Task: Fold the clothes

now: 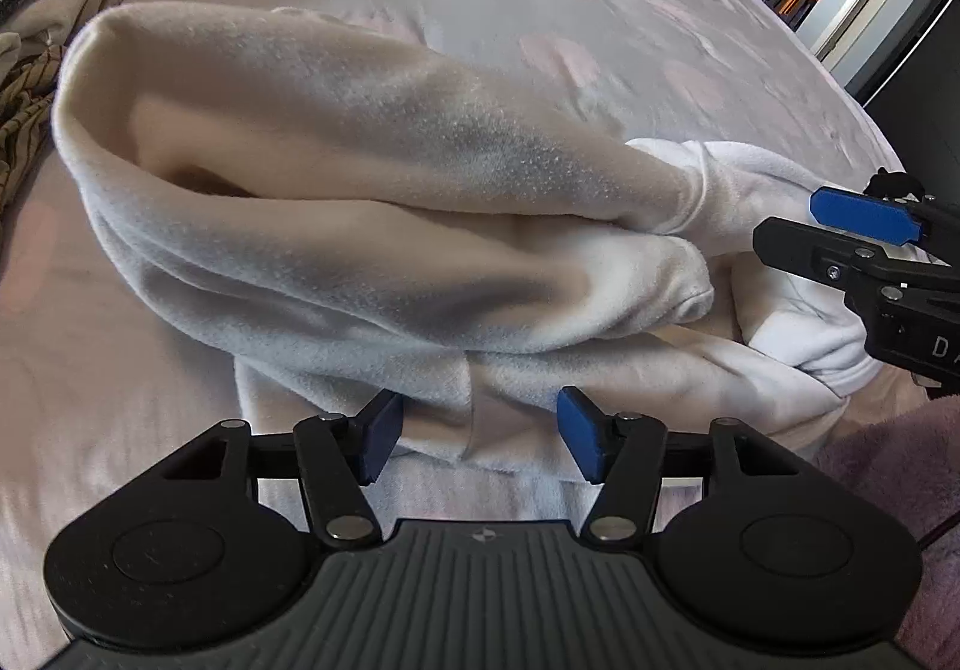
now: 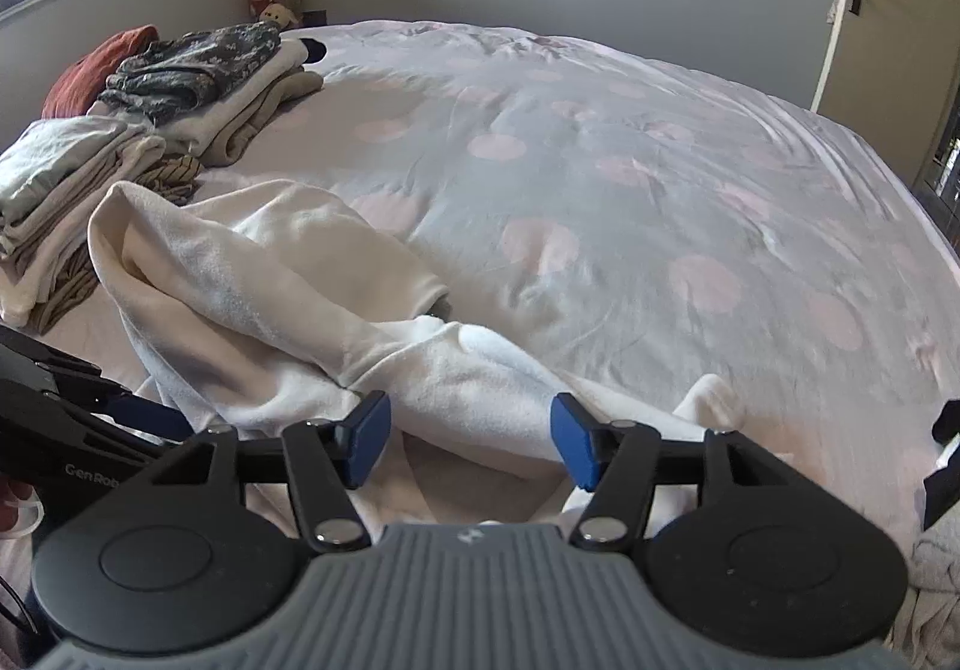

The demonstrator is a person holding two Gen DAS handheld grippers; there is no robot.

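A white fleece garment [image 1: 336,226] is seen bunched on the bed [image 2: 600,178], at its near edge, partly rolled over itself. The left hand-held gripper [image 1: 480,433] is held released, its blue pads [image 1: 579,439] spread on either side of the garment's hem, without pinching it. The right hand-held gripper [image 2: 468,439] is likewise released, spread over a sleeve-like fold of the garment. Stacks of folded clothes [image 2: 120,130] are noted at the bed's far left side.
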